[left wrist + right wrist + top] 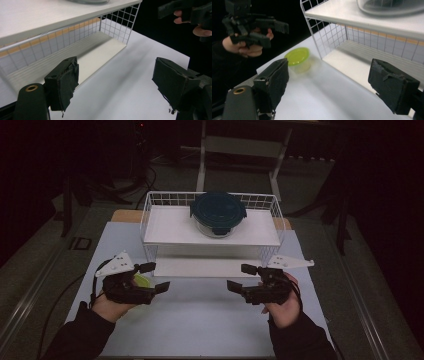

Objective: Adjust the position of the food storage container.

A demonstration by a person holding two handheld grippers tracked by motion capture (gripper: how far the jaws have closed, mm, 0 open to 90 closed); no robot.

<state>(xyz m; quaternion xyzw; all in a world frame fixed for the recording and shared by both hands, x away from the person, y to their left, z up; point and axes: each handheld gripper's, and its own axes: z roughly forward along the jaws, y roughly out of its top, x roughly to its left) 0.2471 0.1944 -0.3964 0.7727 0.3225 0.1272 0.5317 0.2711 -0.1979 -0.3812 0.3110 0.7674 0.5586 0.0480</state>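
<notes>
The small yellow-green cup point(298, 59) is sitting on the white tabletop point(200, 320) just in front of the wire rack's point(150, 220) near left corner; in the high view the left tongs point(152, 277) are covering most of it, leaving a sliver of colour showing beside the hand, while the right gripper view is showing its lid whole but a little blurred. Those left tongs are hanging just in front of the rack's left end with the jaws apart and nothing between them, the cup lying under the tool's body rather than in its grip. The right tongs point(242, 277) are hovering in front of the rack's right end, also gaping wide and holding nothing. On the rack's upper shelf a round glass container with a dark blue clip lid point(218, 212) is standing near the middle; both gripper views are cutting it off at the top edge. Beyond the rack the room is sinking into darkness, with a pale frame barely readable.
</notes>
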